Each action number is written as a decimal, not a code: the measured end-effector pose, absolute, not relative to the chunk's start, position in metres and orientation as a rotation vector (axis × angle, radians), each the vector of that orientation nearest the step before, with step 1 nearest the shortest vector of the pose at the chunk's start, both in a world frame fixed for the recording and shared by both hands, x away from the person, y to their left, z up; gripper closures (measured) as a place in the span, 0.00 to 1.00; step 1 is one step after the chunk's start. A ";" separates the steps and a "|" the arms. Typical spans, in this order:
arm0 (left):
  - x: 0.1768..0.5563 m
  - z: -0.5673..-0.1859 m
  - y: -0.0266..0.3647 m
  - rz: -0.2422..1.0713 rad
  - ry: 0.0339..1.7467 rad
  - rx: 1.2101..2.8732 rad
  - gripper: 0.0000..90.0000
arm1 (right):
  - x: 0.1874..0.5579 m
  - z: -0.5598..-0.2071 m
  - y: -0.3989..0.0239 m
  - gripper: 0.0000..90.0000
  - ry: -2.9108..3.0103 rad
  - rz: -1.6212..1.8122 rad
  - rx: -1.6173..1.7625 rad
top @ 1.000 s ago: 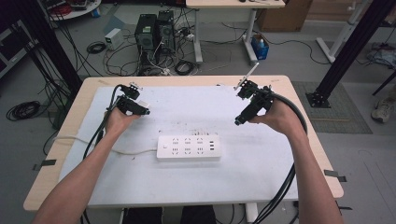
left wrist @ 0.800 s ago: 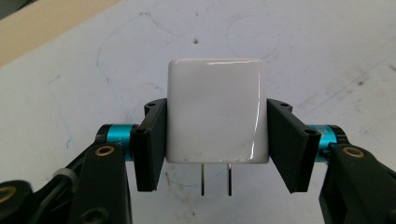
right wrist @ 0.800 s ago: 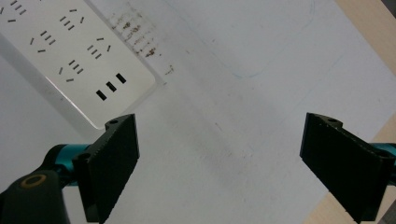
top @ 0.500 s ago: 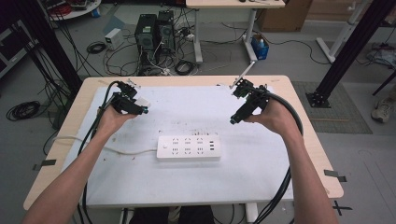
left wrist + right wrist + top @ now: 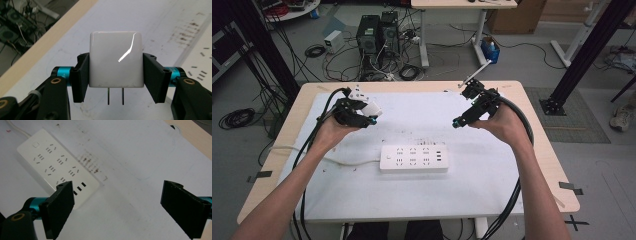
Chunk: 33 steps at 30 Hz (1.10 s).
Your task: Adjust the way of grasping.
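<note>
A glossy white plug adapter (image 5: 116, 58) with two metal prongs pointing down sits clamped between my left gripper's (image 5: 116, 80) black jaws. In the high view that left gripper (image 5: 371, 114) hovers above the table's left side with the white adapter (image 5: 372, 108) at its tip. A white power strip (image 5: 414, 158) with several sockets and USB ports lies flat at the table's centre; in the right gripper view the power strip (image 5: 53, 165) shows at upper left. My right gripper (image 5: 123, 207) is open and holds nothing; in the high view the right gripper (image 5: 457, 122) hangs above the table's right half.
The power strip's white cord (image 5: 337, 159) runs left off the table (image 5: 532, 110). A white mat (image 5: 422, 112) with dark scuff marks covers the wooden top. Black cables (image 5: 514, 200) trail from both grippers over the front edge. Computers and cables (image 5: 377, 35) stand on the floor beyond.
My left gripper has lifted with the adapter and shifted slightly right, toward the centre. The right gripper has stayed nearly still.
</note>
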<state>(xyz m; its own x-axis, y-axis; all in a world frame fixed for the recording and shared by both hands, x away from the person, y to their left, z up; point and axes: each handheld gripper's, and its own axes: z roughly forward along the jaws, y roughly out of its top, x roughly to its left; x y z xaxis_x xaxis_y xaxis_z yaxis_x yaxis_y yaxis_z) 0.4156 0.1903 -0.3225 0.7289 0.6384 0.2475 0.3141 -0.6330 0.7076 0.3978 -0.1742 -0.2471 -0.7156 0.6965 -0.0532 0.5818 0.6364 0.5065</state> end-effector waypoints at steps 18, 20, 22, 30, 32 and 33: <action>0.370 -0.301 0.140 0.793 0.285 2.192 0.47 | 0.394 -0.253 -0.158 0.13 2.647 1.061 1.086; 0.367 -0.301 0.136 0.800 0.258 2.185 0.47 | 0.394 -0.254 -0.157 0.13 2.650 1.098 1.096; 0.362 -0.301 0.130 0.849 0.193 2.168 0.47 | 0.394 -0.256 -0.156 0.13 2.654 1.137 1.107; 0.343 -0.304 0.111 0.974 0.045 2.086 0.47 | 0.392 -0.259 -0.147 0.13 2.698 1.307 1.107; 0.339 -0.304 0.108 0.989 0.005 2.066 0.47 | 0.392 -0.259 -0.145 0.13 2.707 1.355 1.096; 0.337 -0.303 0.107 0.998 -0.011 2.058 0.47 | 0.391 -0.259 -0.144 0.13 2.711 1.378 1.100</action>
